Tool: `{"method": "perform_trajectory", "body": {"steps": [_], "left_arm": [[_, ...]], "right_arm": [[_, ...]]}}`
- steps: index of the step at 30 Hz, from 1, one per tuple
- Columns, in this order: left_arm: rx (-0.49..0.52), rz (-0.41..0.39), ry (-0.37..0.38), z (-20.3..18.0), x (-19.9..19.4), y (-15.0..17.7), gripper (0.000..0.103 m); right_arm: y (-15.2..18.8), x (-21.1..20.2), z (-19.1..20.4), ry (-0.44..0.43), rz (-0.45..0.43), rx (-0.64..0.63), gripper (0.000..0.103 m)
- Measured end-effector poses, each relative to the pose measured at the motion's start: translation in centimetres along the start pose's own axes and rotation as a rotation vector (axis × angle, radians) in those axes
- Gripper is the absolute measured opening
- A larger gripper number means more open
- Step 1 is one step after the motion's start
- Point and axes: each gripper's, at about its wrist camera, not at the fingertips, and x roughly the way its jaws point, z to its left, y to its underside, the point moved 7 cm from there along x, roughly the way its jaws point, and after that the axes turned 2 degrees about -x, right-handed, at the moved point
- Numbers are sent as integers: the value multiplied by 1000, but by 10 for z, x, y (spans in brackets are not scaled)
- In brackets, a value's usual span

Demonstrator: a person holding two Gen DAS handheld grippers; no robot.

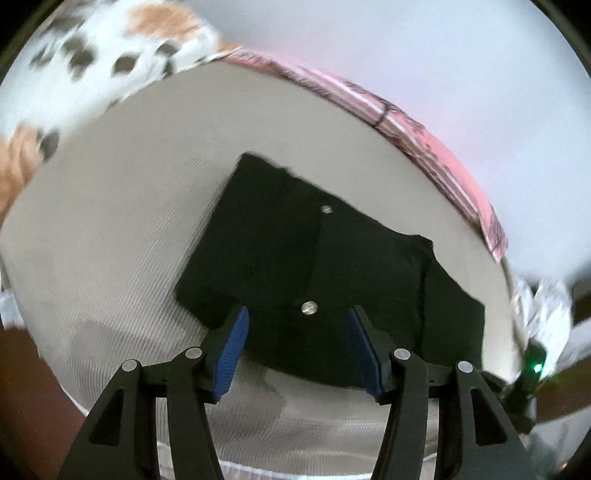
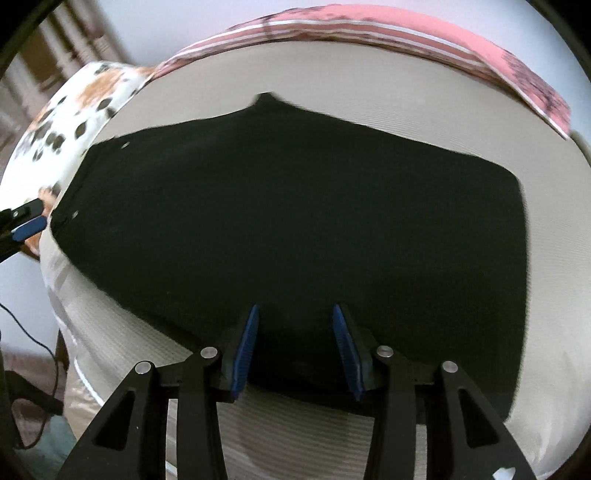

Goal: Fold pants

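Note:
Black pants [image 2: 295,206] lie flat on a pale ribbed mattress [image 2: 369,85]; their outline is folded over and broad. In the left wrist view the pants [image 1: 280,240] show two metal buttons, the near one [image 1: 308,307] just beyond my fingertips. My left gripper [image 1: 299,311] hovers over the pants' near edge, open, with nothing between its blue pads [image 1: 232,350]. My right gripper [image 2: 296,308] is also open above the near edge of the pants, its pads apart and gripping nothing. The left gripper [image 2: 32,218] shows at the left border of the right wrist view, beside the pants' buttoned end.
A pink striped cloth [image 2: 369,26] runs along the mattress's far edge. A white blanket with dark and orange spots [image 1: 110,48] lies at the far left. A black cable [image 2: 40,347] trails on the floor left of the bed. A dark device with a green light [image 1: 535,365] sits at the right.

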Motion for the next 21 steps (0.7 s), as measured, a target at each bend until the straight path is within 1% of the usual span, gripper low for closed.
{"method": "perform_trajectory", "body": {"steps": [2, 4, 5, 6, 7, 10, 14, 17, 21], "left_arm": [[-55, 20, 25, 11, 1, 2, 57], [-104, 45, 56, 21, 3, 5, 57], [-127, 61, 65, 26, 5, 6, 57], [-150, 72, 67, 31, 7, 6, 57], [-179, 83, 74, 37, 10, 7, 57], [-269, 116, 101, 58, 20, 7, 57], [-332, 148, 157, 70, 33, 7, 57], [-347, 154, 198, 73, 39, 5, 57], [-347, 147, 231, 74, 45, -2, 57]], "right_arm": [[-5, 3, 9, -23, 10, -5, 40], [-9, 4, 15, -63, 24, 18, 46], [-11, 4, 18, -88, 29, 37, 54], [-13, 4, 19, -109, 31, 49, 59], [-14, 3, 20, -126, 28, 59, 60], [-18, -2, 21, -132, 12, 65, 62], [-23, -7, 13, -112, -6, 85, 63], [-26, -10, 7, -97, -18, 112, 63], [-28, -12, 3, -80, -25, 133, 64]]}}
